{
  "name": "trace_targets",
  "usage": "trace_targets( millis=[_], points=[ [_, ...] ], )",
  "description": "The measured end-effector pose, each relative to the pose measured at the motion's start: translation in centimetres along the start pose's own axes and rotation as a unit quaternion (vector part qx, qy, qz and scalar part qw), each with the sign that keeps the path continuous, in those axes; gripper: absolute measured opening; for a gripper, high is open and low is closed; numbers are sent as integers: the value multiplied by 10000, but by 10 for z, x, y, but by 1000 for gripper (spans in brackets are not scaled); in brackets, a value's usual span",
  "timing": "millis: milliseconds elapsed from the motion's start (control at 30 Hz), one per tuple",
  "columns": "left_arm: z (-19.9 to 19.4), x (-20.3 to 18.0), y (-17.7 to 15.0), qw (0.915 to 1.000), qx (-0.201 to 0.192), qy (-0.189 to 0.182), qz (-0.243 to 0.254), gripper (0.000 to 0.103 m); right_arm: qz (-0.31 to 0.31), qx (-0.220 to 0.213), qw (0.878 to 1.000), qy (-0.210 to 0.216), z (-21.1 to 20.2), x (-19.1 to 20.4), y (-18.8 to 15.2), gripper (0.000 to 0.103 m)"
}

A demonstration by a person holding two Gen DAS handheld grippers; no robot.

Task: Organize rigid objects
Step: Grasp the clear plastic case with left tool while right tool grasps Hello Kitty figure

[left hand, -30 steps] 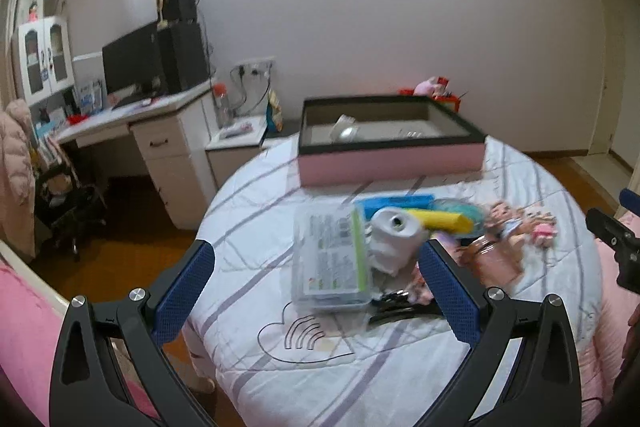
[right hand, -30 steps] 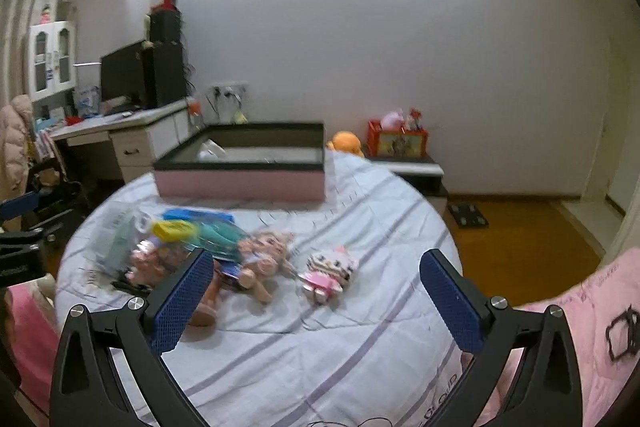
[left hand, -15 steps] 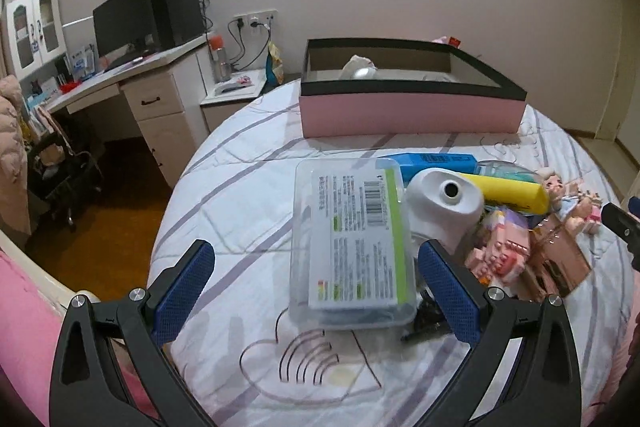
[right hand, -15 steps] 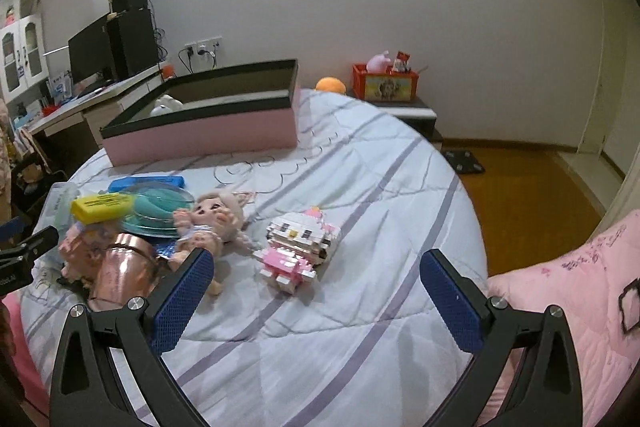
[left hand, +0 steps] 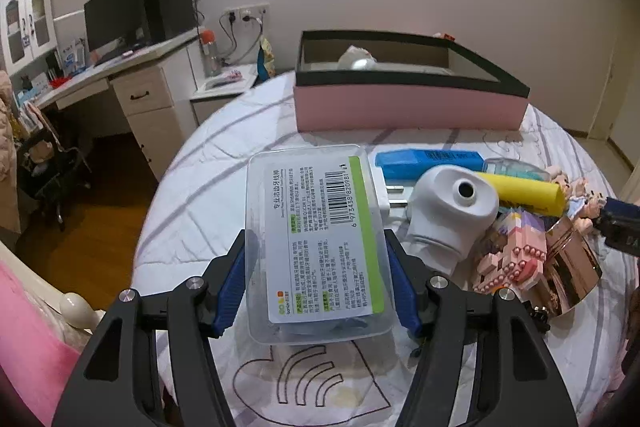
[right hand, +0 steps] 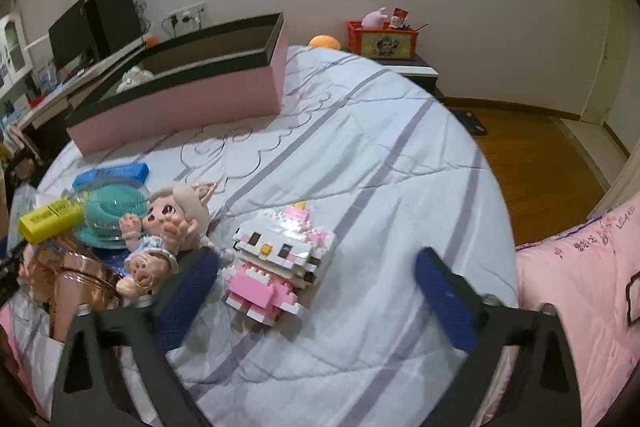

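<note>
On the bed (left hand: 192,187), the left hand-held gripper (left hand: 316,279) is closing around a clear plastic box (left hand: 316,243), its blue pads at both sides; whether they press yet is hard to tell. The right hand-held gripper (right hand: 316,291) is closing too, wide apart, the block cat (right hand: 276,259) between its pads, untouched. Only the right view shows the doll (right hand: 168,227) fully. The pink storage box (left hand: 408,95) stands behind.
</note>
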State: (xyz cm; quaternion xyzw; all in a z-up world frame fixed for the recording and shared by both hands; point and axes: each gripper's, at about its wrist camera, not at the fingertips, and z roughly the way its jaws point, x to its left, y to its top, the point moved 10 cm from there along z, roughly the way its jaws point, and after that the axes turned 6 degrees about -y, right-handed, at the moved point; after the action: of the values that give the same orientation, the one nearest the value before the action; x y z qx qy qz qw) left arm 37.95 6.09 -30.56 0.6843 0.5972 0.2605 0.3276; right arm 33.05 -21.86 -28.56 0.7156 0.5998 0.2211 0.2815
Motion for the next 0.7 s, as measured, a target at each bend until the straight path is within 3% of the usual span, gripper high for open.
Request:
trace_targets(
  millis=[100, 133, 333, 700],
  points=[
    [-6, 1, 4, 10000, -58, -3, -5, 63, -252, -68, 9996, 108, -1, 10, -1, 65],
    [-9, 2, 5, 10000, -88, -2, -17, 63, -325, -88, 9994, 99, -2, 12, -1, 52],
    [-33, 5, 18, 9994, -348, 56, 23, 63, -360, -183, 9991, 137, -9, 13, 1, 52],
    [-65, -18, 38, 9975, -625, -256, 203, 63, -404, -837, 9947, 444, -67, 28, 25, 52]
  ],
)
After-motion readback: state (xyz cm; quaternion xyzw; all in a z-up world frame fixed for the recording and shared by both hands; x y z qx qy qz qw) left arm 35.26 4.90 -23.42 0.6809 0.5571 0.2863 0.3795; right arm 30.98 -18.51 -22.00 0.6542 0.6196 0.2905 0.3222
